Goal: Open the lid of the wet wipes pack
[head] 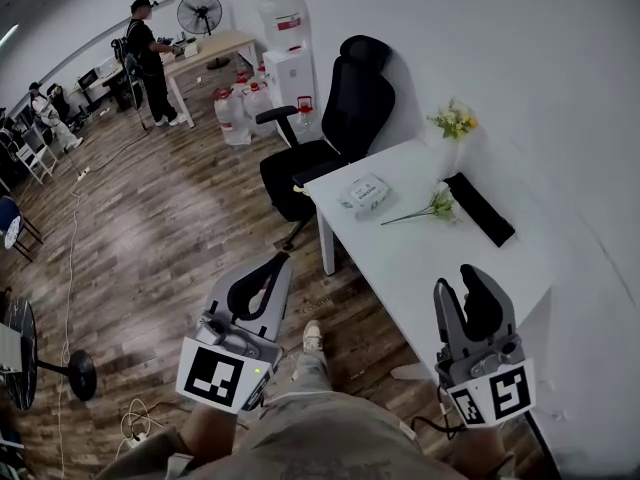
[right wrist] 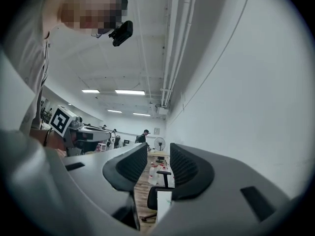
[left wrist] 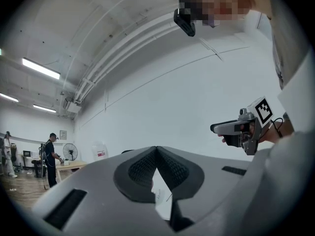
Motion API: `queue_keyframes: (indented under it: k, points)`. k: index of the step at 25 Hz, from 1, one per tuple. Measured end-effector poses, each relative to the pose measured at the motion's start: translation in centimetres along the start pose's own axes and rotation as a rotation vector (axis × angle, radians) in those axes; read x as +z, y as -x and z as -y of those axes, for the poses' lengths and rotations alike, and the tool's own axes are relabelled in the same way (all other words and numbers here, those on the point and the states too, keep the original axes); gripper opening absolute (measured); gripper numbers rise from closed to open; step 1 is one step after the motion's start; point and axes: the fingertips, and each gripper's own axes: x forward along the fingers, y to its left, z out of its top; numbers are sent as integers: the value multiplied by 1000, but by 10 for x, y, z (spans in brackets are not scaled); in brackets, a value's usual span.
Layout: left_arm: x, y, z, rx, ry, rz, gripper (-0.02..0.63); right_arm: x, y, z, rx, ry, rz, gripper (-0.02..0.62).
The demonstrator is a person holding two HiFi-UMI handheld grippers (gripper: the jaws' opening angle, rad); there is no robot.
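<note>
The wet wipes pack (head: 365,192) lies near the tabletop's (head: 430,258) far corner, well ahead of both grippers. It looks light, soft and likely to slide, so I'd pin the body and pinch the lid's edge. The left hand-held gripper (head: 280,258) is closed and empty, and the right hand-held gripper (head: 458,280) is parted and empty. The print is too small to read.

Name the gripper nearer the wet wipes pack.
Left, narrowly. Left gripper: over the floor, off the table's edge. Right gripper: over the table's near end. The wet wipes pack lies beyond both.

The small white-and-green wet wipes pack (head: 365,192) on the white rectangular table (head: 420,258) is too small to tell its lid's state, though it seems shut.
</note>
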Motion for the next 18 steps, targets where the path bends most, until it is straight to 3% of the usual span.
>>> queue_keyframes:
  k: [8,13,18]
  points:
    - [-29,-66,-51,-46,21,-32,17,-24,-82,24,-9,17,-62,143]
    - [-43,-112,-88,-81,88,-62,17,-34,-140,40,-35,12,-89,143]
    - [-58,-155,-132,-122,101,-69,17,-40,-200,47,-38,-1,-80,144]
